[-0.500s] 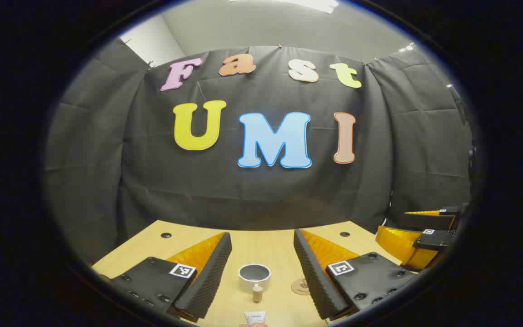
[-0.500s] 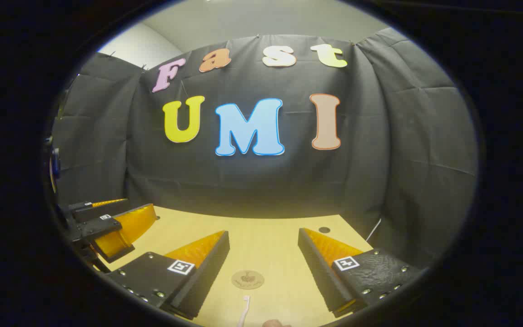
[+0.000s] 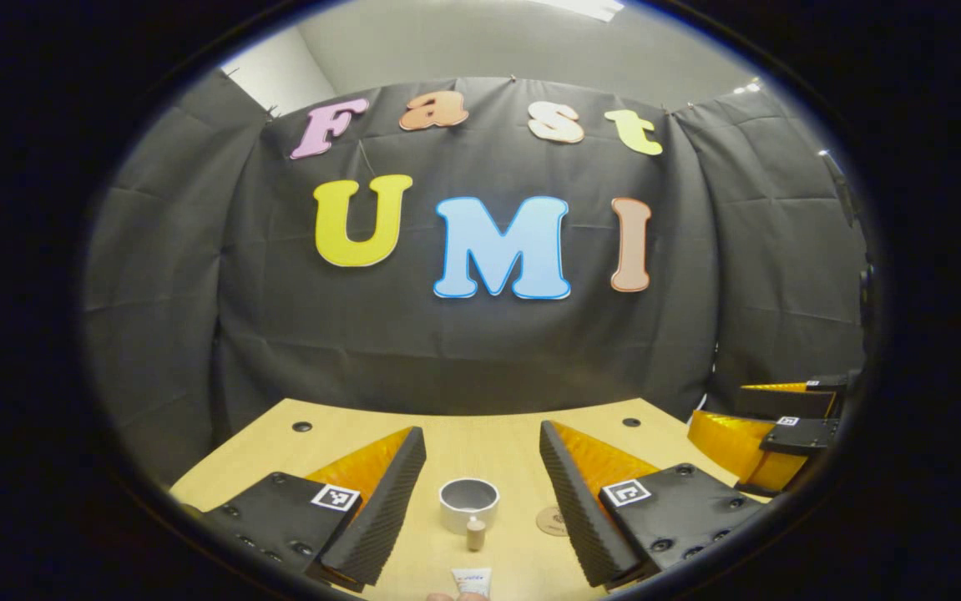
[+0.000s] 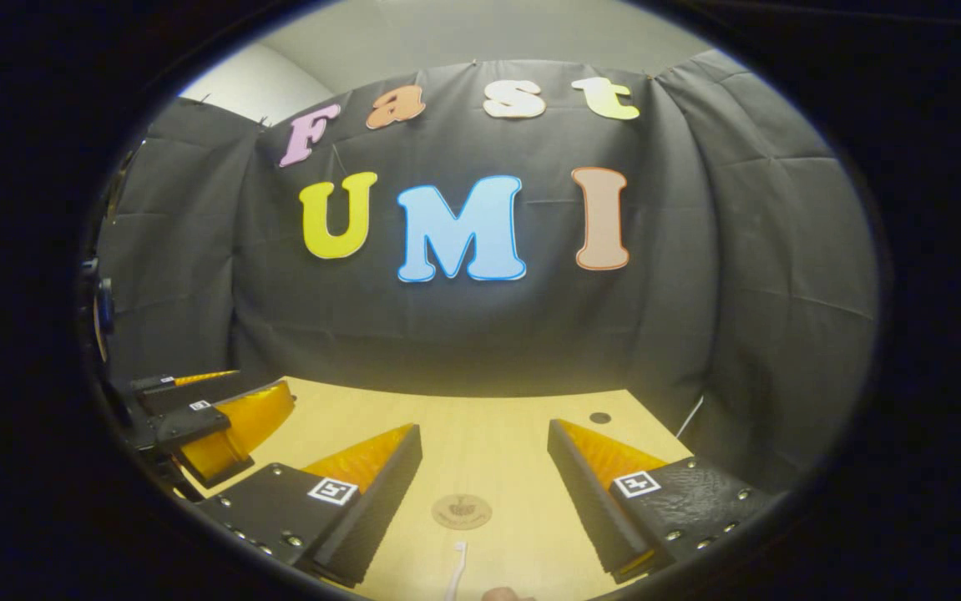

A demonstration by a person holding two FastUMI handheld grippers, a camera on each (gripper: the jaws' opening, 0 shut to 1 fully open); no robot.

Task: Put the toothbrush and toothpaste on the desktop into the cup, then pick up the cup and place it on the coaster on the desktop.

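Wooden counter (image 3: 480, 438) spans both views, 2 dark round holes near its far edge, black cloth wall behind. Left tool (image 3: 480, 492) spread wide, nothing between the fingers, held above the counter. Right tool (image 4: 484, 488) likewise spread, holding nothing; it also shows at the right edge of the left gripper view. White cup (image 3: 468, 503) stands upright, mouth up, between the left fingers further out. Round brown coaster (image 4: 461, 511) lies flat, right of the cup, apart from it. Toothpaste (image 3: 472, 555) lies near the cup's front, long axis toward the cup, cap end nearest it. Toothbrush (image 4: 457, 569) lies just in front of the coaster, long axis running toward it, head nearest.
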